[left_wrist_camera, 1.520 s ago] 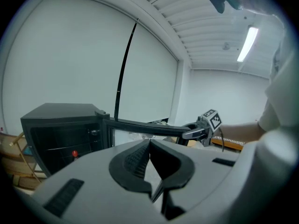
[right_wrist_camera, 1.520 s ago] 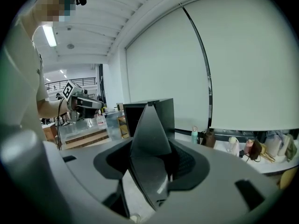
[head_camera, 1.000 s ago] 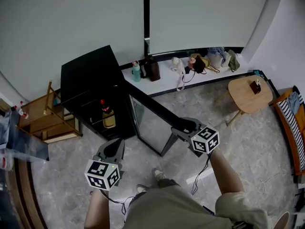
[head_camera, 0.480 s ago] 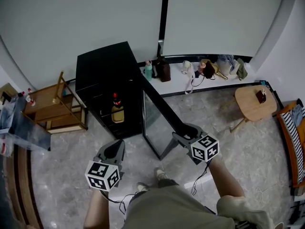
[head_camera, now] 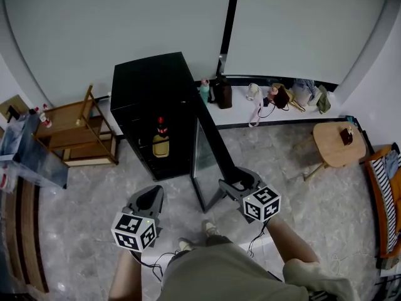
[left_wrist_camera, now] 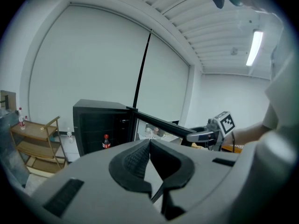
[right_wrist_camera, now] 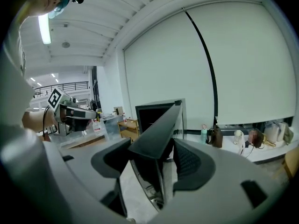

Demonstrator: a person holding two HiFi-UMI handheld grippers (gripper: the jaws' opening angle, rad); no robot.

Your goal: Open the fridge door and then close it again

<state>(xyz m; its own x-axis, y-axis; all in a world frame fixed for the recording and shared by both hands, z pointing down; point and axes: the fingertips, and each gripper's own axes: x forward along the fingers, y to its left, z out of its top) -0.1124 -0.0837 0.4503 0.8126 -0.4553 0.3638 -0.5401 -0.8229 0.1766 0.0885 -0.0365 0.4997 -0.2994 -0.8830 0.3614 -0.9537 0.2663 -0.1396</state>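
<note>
- The black fridge (head_camera: 150, 86) stands at upper centre of the head view, its door (head_camera: 210, 143) swung out towards the person, a bottle (head_camera: 161, 144) showing inside.
- The right gripper (head_camera: 229, 184) straddles the door's free top edge; its jaws have just been opening and now sit loosely round it.
- The left gripper (head_camera: 149, 196), jaws pressed together and empty, hangs lower left.
- Judgement: push the edge steadily towards the cabinet, wrist following the arc.

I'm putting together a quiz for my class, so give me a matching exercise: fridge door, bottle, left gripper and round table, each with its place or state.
1 fridge door
2 bottle
3 left gripper
4 round table

A shut, nothing between the jaws
B inside the fridge
C swung open
D on the floor, at the head view's right

Pairs: 1-C, 2-B, 3-A, 4-D
</note>
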